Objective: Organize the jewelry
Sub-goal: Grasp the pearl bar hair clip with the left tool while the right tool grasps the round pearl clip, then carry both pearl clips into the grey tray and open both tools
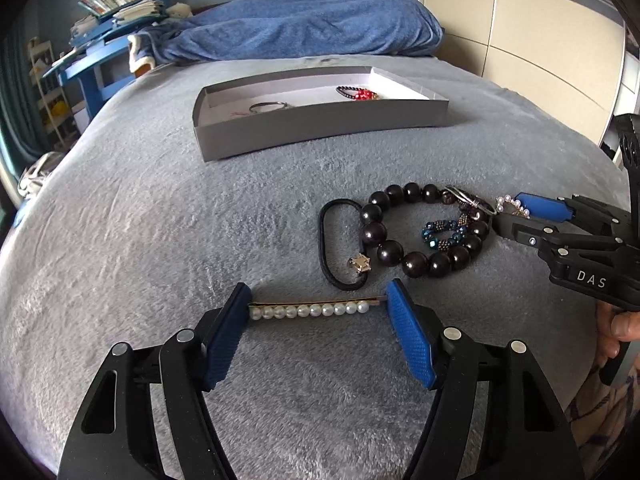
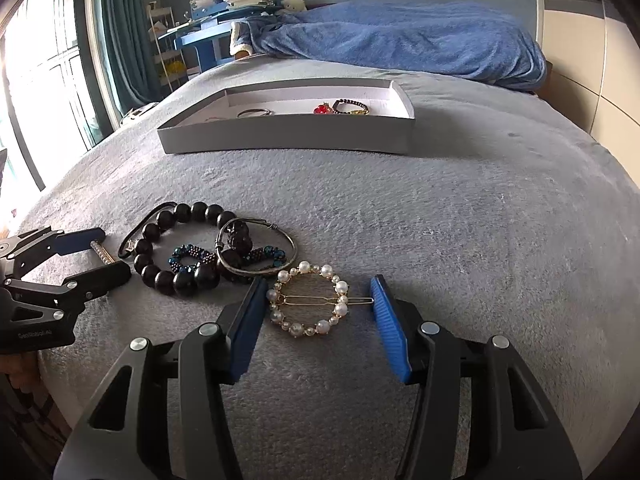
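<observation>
My left gripper (image 1: pixel 318 300) has its jaws wide apart around a straight pearl hair clip (image 1: pixel 310 310) that lies on the grey blanket, with both pads touching the clip's ends. My right gripper (image 2: pixel 318 292) is open around a round pearl hair clip (image 2: pixel 310 304); its left pad is at the ring's edge and its right pad is just clear of the pin tip. Between them lie a dark wooden bead bracelet (image 1: pixel 404 232), a blue beaded piece (image 1: pixel 442 234), a black hair tie (image 1: pixel 336 252) and a metal bangle (image 2: pixel 256 250).
A shallow grey box (image 1: pixel 320 128) sits farther back on the bed and holds a thin ring and a red and dark beaded piece (image 1: pixel 358 93). A blue blanket (image 1: pixel 304 24) lies behind it. A blue desk with books (image 1: pixel 104 20) stands at the far left.
</observation>
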Available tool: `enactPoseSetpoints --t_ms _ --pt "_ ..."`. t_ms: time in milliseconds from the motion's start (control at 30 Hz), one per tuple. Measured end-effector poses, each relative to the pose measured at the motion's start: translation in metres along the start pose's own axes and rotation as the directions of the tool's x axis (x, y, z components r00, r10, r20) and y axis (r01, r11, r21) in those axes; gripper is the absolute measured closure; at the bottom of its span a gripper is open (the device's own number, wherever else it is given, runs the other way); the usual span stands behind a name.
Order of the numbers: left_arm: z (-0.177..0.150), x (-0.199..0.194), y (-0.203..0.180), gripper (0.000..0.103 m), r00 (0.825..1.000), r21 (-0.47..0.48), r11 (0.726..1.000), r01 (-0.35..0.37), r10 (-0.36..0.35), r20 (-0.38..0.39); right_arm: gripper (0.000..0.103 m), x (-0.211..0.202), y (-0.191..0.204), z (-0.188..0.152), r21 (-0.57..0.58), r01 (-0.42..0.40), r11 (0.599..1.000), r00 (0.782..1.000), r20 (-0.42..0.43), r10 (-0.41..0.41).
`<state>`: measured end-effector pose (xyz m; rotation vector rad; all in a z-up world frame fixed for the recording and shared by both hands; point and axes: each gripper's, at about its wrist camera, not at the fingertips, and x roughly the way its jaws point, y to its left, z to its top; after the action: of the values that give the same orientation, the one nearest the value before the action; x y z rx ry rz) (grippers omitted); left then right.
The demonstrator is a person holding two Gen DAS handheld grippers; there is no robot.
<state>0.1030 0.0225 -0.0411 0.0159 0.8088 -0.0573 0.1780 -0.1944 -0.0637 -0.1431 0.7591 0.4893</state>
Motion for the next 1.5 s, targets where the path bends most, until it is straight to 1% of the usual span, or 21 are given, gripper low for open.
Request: enactPoseSetpoints --t_ms 133,300,533,667,767,1033,1267,1500 --pt "0.002 -0.006 0.002 0.033 1.0 -0.009 1.0 0.007 -0.007 0.014 0.05 -0.005 -0.001 -0.002 0.002 0.004 1.0 1.0 0.007 -0.004" --pt "0.014 -0.017 0.004 0.033 0.999 -0.012 1.0 0.014 -0.014 0.045 0.05 -0.015 -0.004 -0.001 0.011 0.013 1.0 1.0 0.025 -0.013" --pt "0.029 -0.023 0.007 0.033 0.997 -0.007 1.0 0.012 -0.011 0.073 0.05 -0.03 -0.012 0.009 0.041 0.023 0.999 0.997 0.072 -0.026" --pt "0.044 -0.024 0.013 0.033 0.996 -0.008 1.0 0.01 -0.01 0.089 0.05 -0.035 -0.017 0.019 0.057 0.018 0.998 0.996 0.091 -0.023" --pt "0.055 -0.023 0.015 0.033 0.995 -0.002 1.0 0.009 -0.009 0.099 0.05 -0.036 -0.02 0.029 0.063 0.014 0.998 0.994 0.104 -0.021" --pt "0.086 -0.016 0.016 0.033 0.992 0.011 1.0 0.011 -0.012 0.127 0.05 -0.032 -0.024 0.07 0.049 -0.006 0.999 0.99 0.138 -0.001" --pt "0.114 -0.005 0.017 0.033 0.989 0.03 0.999 0.011 -0.015 0.149 0.05 -0.009 -0.025 0.104 0.026 -0.02 0.999 0.991 0.134 0.016" --pt "0.138 0.014 0.025 0.033 0.988 0.027 1.0 0.009 -0.013 0.151 0.05 0.014 -0.021 0.13 0.007 -0.033 0.999 0.991 0.128 0.032"
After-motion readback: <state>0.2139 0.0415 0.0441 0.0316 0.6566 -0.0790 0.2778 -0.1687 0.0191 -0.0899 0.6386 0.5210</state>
